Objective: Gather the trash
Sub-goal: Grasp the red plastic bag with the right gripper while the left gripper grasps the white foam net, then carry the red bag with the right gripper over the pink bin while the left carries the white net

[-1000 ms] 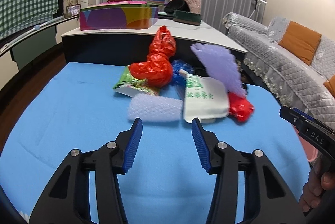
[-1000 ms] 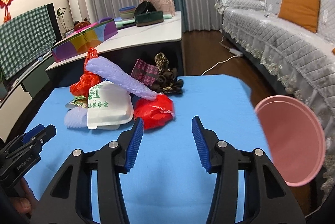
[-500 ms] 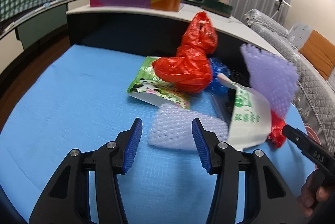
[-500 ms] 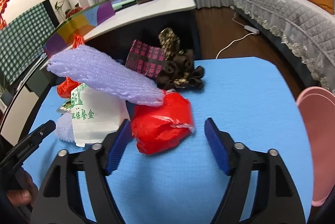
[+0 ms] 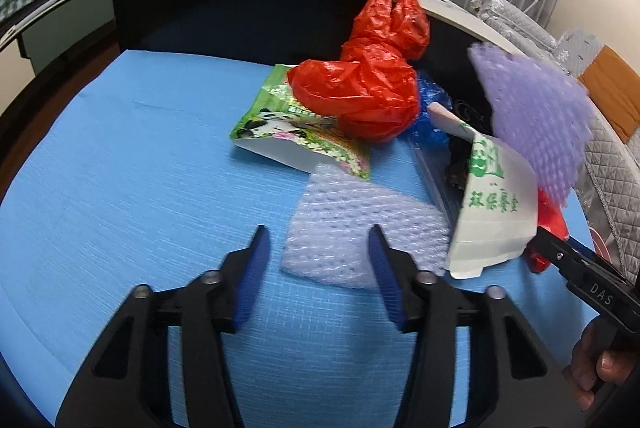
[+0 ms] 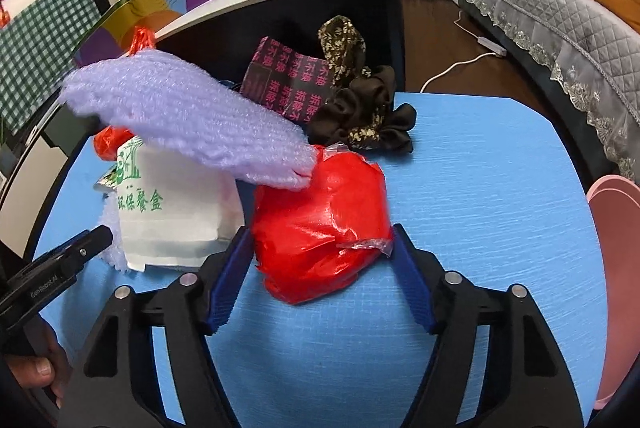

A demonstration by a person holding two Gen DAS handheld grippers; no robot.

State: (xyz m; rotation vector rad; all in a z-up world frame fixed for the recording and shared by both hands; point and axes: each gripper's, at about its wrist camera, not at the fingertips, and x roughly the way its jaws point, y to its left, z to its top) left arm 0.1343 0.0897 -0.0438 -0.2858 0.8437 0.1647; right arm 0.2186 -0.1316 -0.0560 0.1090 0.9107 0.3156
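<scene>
Two claws hang released: your right claw [image 6: 320,248] straddles the soft, crinkly red plastic bag [image 6: 320,224], your left claw [image 5: 316,260] the featherlight bubble wrap [image 5: 360,232]; pinch mid-bulk.

My worktop [image 5: 120,163] is covered in blue. Lying on it in one heap: clear bubble wrap [image 5: 360,232], a green snack bag [image 5: 280,131], a white paper box [image 6: 176,211], red bags [image 6: 320,224], and dark fabric [image 6: 368,115].
</scene>
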